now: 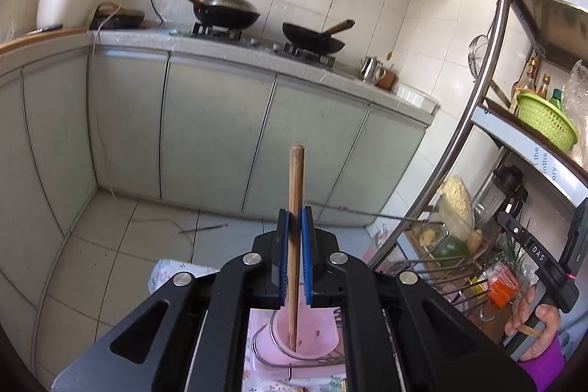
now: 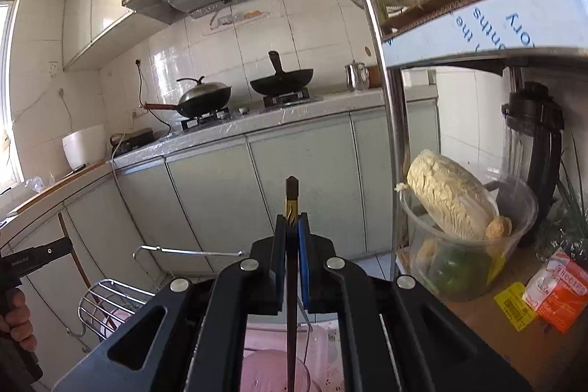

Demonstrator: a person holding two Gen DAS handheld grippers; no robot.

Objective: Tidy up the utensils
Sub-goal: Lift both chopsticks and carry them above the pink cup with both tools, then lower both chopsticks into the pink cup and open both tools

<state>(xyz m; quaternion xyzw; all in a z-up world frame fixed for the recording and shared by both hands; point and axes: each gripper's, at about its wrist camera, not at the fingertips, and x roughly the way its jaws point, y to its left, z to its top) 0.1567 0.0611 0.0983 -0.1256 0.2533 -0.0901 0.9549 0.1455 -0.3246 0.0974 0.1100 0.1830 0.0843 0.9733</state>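
a tight kitchen corner: ahead of both tools, open air runs over bare floor tiles (image 1: 110, 245) to the closed cabinet doors (image 1: 220, 135) under the tabletop (image 1: 257, 56). on the right, the curved steel post (image 2: 386, 98) of a shelf rack stands close, its lower shelf crowded with a clear tub of vegetables (image 2: 466, 245) and a black blender (image 2: 536, 149). below the left tool (image 1: 297, 219), a pink cup (image 1: 305, 337) in a wire rack (image 2: 110, 304) fills the space. the right tool (image 2: 292, 226) has the rack post just beside it. two woks (image 1: 228, 10) crowd the stove on the tabletop, well apart from both tools.
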